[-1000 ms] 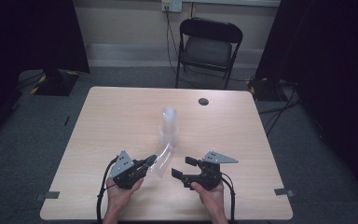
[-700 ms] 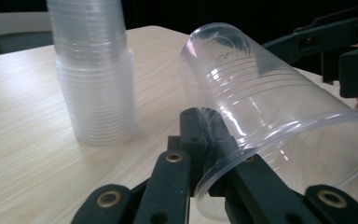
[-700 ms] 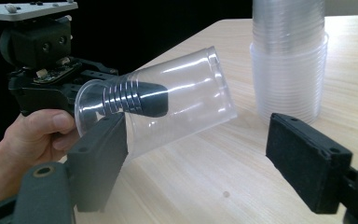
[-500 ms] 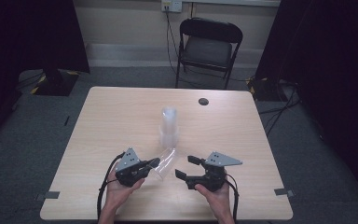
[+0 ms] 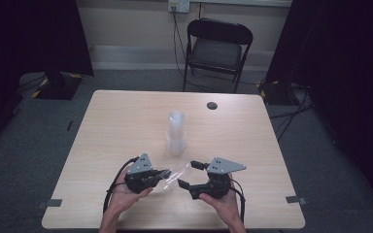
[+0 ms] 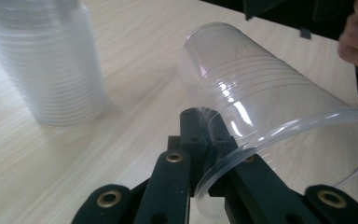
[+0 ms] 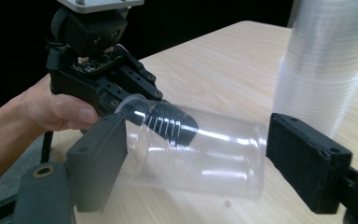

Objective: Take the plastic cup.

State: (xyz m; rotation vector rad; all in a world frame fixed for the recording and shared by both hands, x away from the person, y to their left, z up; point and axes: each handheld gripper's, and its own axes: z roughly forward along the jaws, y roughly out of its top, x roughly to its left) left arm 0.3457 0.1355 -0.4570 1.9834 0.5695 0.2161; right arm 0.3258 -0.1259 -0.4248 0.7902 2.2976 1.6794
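- The left gripper (image 5: 161, 174) has its jaws pinched tight on the rim wall of a clear plastic cup (image 5: 176, 174), one jaw inside the mouth and one outside; the left gripper view shows the rim (image 6: 279, 140) clamped right at the tips.
- The cup (image 6: 256, 88) lies tilted on its side, its closed bottom pointing away from the left gripper and its open mouth back toward it.
- The right gripper (image 5: 188, 175) faces the left one across the cup. Its jaws stand wide and have just been opening further, with the cup (image 7: 200, 154) lying crosswise between them.
- In the right gripper view one pad (image 7: 100, 158) sits at the mouth end of the cup and the other pad (image 7: 307, 163) stands just clear of the bottom end; I cannot tell whether the near pad touches the plastic.
- From that same view the left gripper (image 7: 161, 112) shows beyond the cup, a hand (image 7: 51, 109) wrapped round its body.
- Past both tools, farther from the person, a stack of clear cups (image 5: 176, 133) stands upright, near the held cup but apart from it.
- Everything rests over a light wooden table (image 5: 116, 121).
- Beyond the far edge of the table stands a black folding chair (image 5: 217, 46).
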